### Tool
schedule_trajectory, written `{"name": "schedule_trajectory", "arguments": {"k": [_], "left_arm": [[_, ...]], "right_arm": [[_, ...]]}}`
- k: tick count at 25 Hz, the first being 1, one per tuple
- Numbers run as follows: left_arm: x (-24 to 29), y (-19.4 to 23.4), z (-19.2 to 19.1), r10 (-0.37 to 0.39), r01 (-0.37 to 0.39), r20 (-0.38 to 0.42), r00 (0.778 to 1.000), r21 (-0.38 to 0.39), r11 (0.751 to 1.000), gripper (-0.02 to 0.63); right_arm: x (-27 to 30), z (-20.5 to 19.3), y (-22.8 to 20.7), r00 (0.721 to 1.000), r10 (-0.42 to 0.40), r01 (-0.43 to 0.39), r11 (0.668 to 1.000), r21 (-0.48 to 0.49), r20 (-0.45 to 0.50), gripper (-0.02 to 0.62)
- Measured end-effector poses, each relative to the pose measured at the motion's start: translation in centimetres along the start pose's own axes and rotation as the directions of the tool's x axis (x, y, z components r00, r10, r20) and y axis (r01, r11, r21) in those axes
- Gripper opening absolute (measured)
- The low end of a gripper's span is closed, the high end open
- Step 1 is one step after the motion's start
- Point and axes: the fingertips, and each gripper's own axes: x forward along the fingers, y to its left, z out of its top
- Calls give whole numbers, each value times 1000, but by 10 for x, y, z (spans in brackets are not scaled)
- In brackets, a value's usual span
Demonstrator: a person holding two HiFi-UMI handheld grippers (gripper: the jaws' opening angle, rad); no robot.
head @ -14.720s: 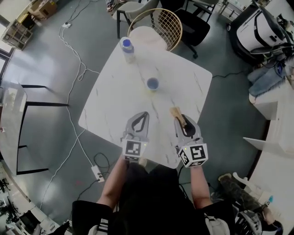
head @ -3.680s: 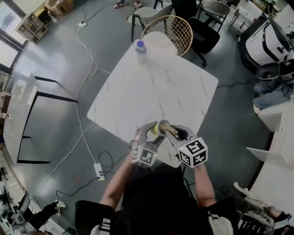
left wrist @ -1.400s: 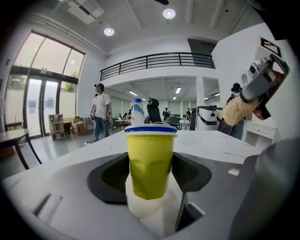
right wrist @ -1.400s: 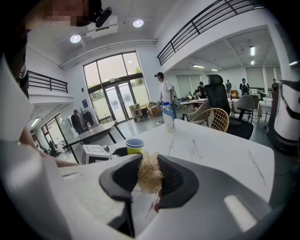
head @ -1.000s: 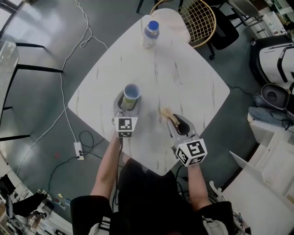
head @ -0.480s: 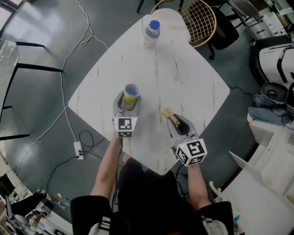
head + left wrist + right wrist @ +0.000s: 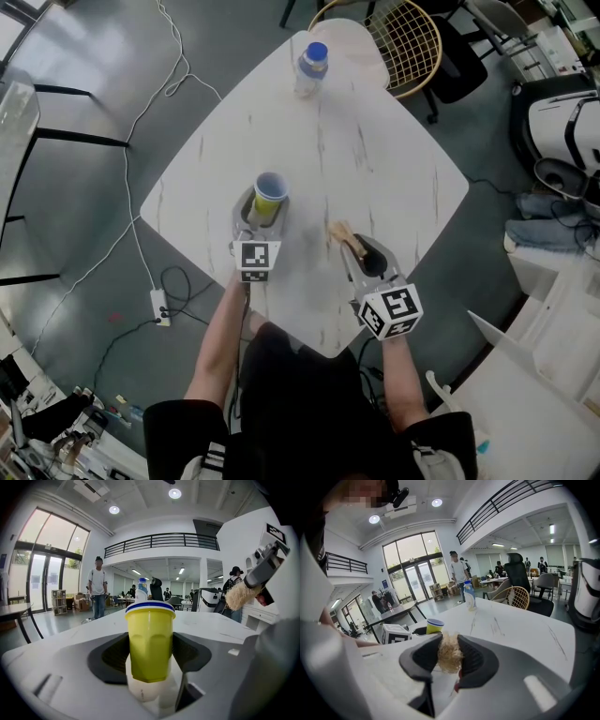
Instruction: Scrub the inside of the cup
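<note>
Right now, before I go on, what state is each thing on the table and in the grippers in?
cup: upright on the table, mouth open, clamped from both sides.
brush: held, bristles forward, apart from the cup.
bottle: upright, capped, at the far corner.
left gripper: shut on the cup.
right gripper: shut on the brush.

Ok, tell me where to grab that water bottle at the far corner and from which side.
Grip the bottle round its middle, probably coming in level from the near side: it stands upright, and a chair sits behind it.
</note>
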Motion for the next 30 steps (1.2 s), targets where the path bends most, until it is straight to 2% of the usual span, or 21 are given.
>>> {"name": "schedule_trajectory", "arguments": {"k": [13, 30], "left_arm": [[-4, -3, 17, -24, 24, 52, 998, -8, 1000, 290], [-3, -4, 17, -39, 41, 60, 997, -39, 998, 305]], "right_arm": [[-1, 1, 2, 1000, -3, 3, 1000, 4, 2, 104], [1, 0, 2, 1000, -7, 7, 1000, 11, -4, 104]]}}
